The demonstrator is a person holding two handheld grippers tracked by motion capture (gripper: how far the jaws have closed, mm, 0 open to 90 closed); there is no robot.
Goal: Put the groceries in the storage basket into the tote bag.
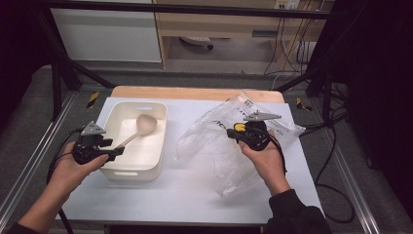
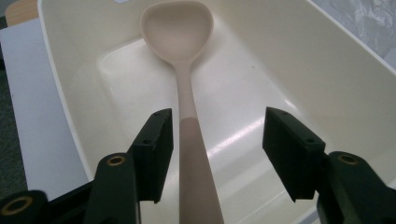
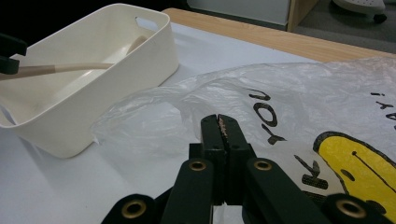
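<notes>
The spoon (image 2: 191, 140), light, stiff and smooth, is best taken at mid-handle; the left gripper (image 2: 217, 154) jaws stand half-open around it, the right gripper (image 3: 223, 128) jaws shut, apparently on the plastic bag (image 3: 280, 102).

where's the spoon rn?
In the high view the spoon lies in the white bin at table left, its handle between the left gripper jaws.

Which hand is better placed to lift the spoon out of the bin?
Left. The left tool straddles the spoon handle inside the white bin, jaws apart, not yet pressing. The right tool is shut at the plastic bag.
</notes>
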